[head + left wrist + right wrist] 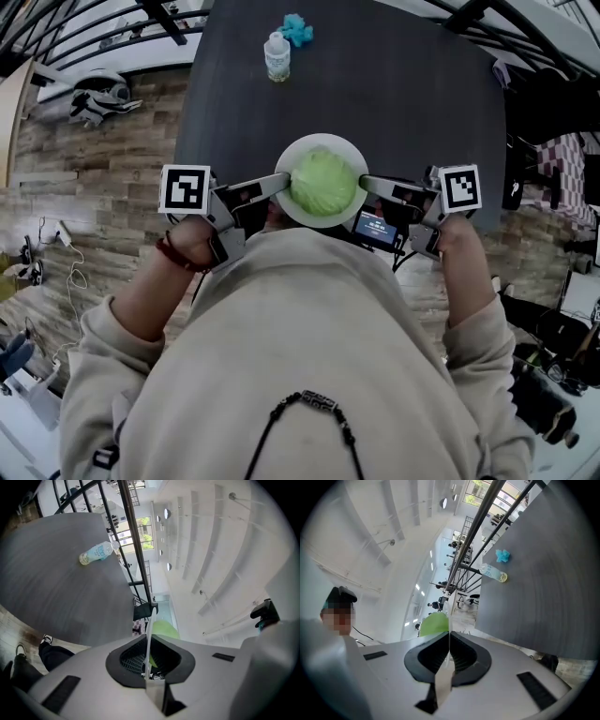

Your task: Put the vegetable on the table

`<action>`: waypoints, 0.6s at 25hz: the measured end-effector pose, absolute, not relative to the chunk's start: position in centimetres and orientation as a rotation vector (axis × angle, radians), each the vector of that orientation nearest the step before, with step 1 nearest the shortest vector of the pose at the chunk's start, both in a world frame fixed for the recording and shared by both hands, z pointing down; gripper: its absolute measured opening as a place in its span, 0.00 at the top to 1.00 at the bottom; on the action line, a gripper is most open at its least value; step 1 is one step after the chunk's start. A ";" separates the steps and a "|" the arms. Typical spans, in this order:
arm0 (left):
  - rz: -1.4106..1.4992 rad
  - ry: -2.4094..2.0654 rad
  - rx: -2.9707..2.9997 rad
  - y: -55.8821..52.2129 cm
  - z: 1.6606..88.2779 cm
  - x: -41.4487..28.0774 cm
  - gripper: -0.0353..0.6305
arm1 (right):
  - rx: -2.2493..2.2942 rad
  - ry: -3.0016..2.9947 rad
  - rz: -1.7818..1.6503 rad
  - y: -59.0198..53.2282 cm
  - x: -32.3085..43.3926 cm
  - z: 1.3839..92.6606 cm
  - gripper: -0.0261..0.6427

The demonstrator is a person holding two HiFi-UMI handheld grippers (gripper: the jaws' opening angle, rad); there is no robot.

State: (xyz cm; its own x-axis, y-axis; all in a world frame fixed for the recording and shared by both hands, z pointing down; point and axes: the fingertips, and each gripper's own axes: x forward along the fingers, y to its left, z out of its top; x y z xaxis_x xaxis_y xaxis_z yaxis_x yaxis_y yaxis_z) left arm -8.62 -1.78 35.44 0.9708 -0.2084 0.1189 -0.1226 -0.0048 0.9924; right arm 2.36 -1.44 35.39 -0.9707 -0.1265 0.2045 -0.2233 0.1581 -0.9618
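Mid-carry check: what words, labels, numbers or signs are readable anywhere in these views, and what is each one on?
No text reads clearly in any view.
Clear plastic bottle on the dark table: pale label with bluish print, too blurred to read.
Small lit screen on the right gripper: too small to read.
Left marker cube and right marker cube: black-and-white square patterns only, no letters.

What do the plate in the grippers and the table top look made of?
Plate: looks like glazed ceramic or hard plastic; plain white, smooth, thin stiff rim; can't tell which.
Table: dark grey matte top with faint straight streaks, probably laminate or stained wood.
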 end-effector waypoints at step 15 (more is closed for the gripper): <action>-0.034 -0.294 1.582 -5.2 36.7 -1.5 0.91 | 0.273 -2.321 2.002 -5.0 9.2 36.8 0.92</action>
